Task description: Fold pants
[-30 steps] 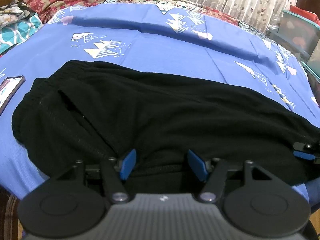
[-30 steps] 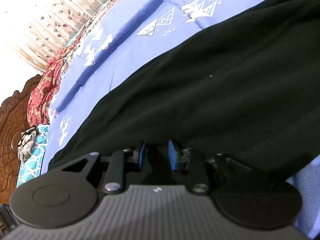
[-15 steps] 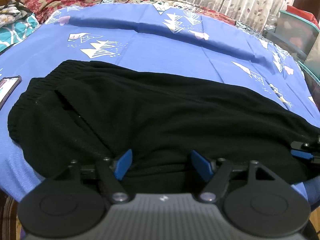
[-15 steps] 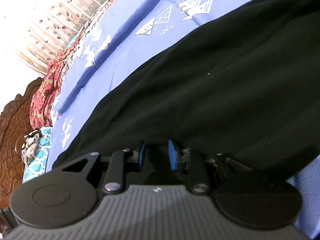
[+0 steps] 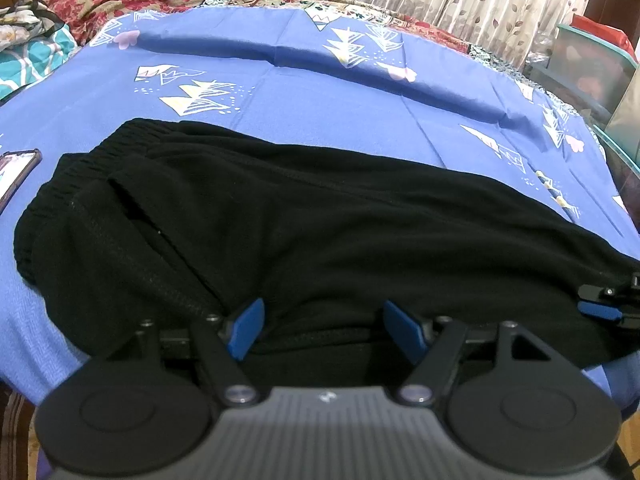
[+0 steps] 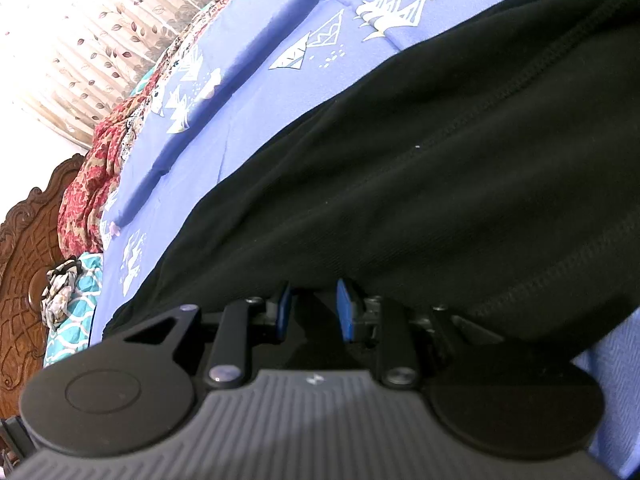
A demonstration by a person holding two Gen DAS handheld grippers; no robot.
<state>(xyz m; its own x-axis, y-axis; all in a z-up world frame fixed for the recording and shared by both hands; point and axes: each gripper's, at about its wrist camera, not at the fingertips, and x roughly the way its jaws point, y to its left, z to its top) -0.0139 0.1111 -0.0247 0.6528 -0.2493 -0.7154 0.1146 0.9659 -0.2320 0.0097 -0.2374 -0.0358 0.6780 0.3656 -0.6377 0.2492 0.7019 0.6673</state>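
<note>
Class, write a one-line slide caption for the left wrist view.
Open left hand-held gripper at the near edge of black pants spread on a blue patterned bedsheet.

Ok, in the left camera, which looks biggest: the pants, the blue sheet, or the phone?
1. Blue sheet
2. Pants, though they lie nearer the camera
3. Phone, only partly in view

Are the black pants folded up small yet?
Not yet. The black pants lie stretched long across the blue sheet, waistband at one end.
</note>
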